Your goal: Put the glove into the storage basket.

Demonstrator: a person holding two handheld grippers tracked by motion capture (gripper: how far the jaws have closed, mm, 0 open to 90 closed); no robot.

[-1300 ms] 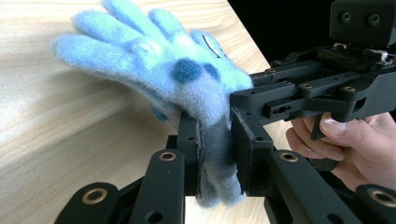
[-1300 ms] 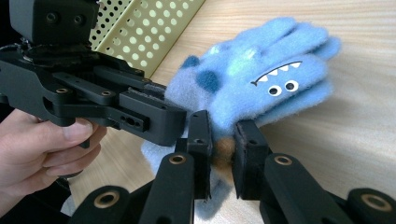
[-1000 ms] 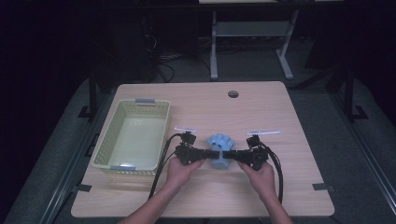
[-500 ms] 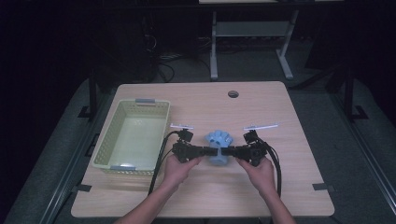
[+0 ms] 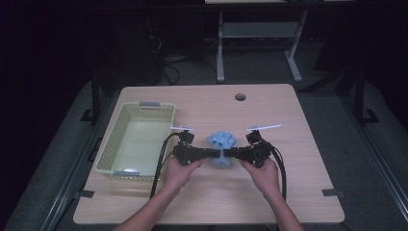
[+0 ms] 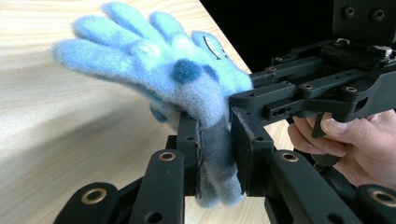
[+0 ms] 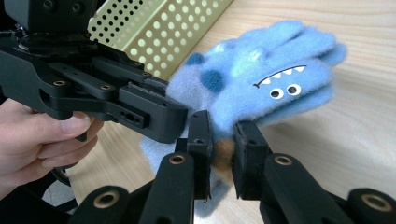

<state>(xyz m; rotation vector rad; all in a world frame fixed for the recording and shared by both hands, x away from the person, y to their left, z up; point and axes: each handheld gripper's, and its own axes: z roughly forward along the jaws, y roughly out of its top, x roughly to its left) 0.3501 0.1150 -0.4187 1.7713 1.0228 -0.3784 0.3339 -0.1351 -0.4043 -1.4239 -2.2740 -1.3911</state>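
Glove [image 5: 222,144], blue fuzzy, hangs btwn both grippers above table, basket [image 5: 115,159] just left. Left gripper [image 6: 215,158] and right gripper [image 7: 219,156] both clamped on its cuff from opp. sides, fingers pointing away from person.

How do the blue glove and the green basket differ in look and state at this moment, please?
The glove is soft, fuzzy and blue with a monster face; the basket is stiff, perforated and pale green. The glove is pinched at its cuff by the left gripper and the right gripper from opposite sides, while the basket is untouched. The glove is small; the basket is far larger. Both are over the wooden table.
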